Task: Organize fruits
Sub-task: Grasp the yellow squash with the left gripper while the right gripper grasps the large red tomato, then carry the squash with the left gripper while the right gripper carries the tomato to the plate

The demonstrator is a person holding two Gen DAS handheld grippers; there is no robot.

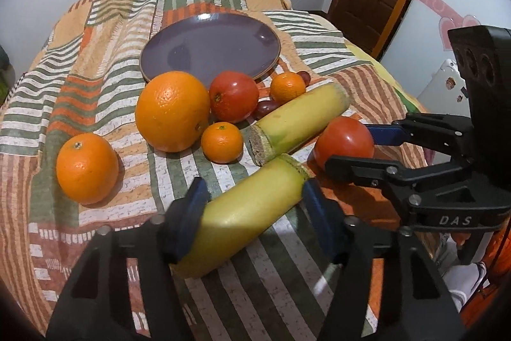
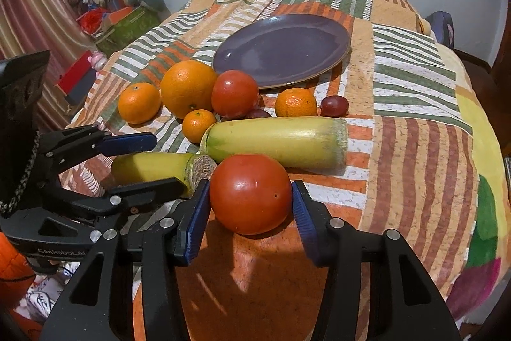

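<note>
— Two grippers, where?
— Both low, near side of the plate point(image 1: 179, 53). Left gripper point(image 1: 252, 210) straddles a cane piece point(image 1: 246, 210), fingers wide; right gripper point(image 2: 250, 210) brackets a tomato point(image 2: 250, 194), fingers wide.

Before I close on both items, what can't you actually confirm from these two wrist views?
- Near cane piece: its near end, left wrist view, hidden behind the left gripper.
- Near tomato: whether the right gripper pads touch it; right wrist view, the gaps are too narrow to tell.
- Grapes: count unclear; fruit covers some.
</note>
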